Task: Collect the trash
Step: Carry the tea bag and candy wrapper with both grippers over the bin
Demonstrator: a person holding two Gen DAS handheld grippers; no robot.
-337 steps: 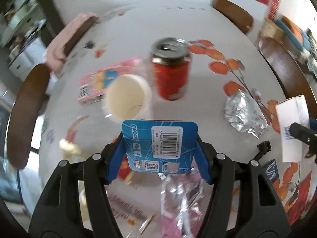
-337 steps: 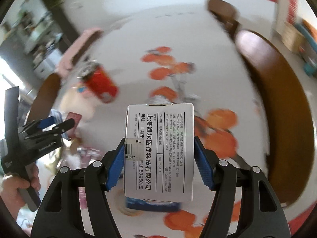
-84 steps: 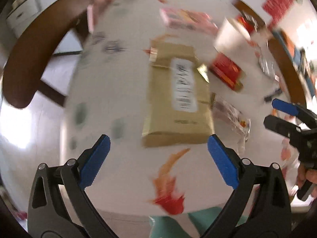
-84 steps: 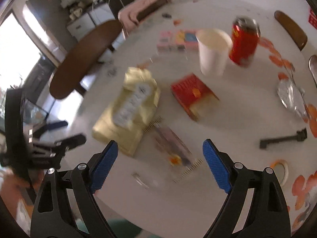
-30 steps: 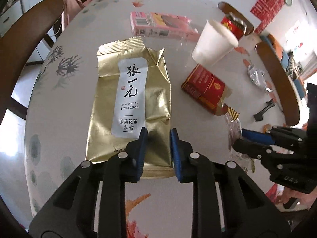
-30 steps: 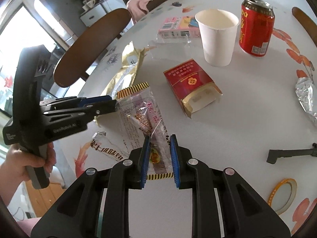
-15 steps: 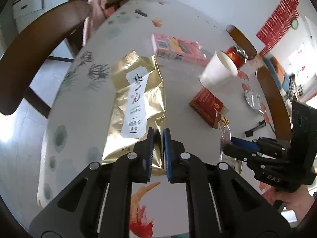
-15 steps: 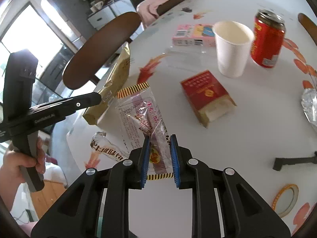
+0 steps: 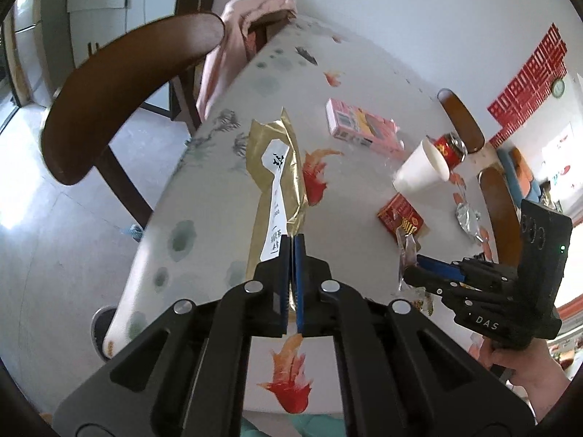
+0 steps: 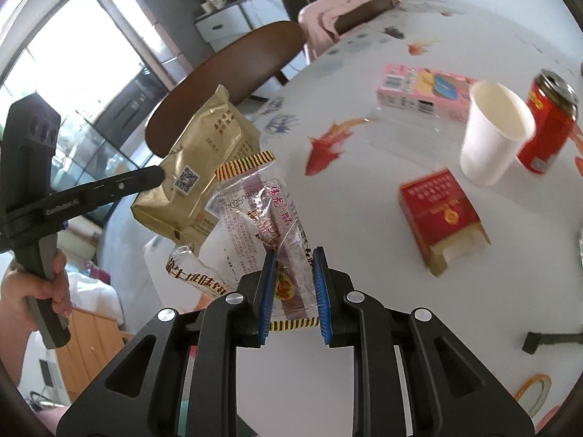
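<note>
L gripper (image 9: 290, 255): jaws just closed, pinching gold tea bag (image 9: 277, 167) at bottom edge, bag lifted off table (image 9: 364, 240) | R gripper (image 10: 293, 276): jaws clamp clear snack wrapper (image 10: 255, 204) btw pads, wrapper sticks up fwd, off table

Daylight from the window (image 10: 69, 69) at ten o'clock blew out your right view; the paper cup (image 10: 492, 134) and can (image 10: 550, 123) at two o'clock blurred, and fisheye bending darkened every frame edge.
</note>
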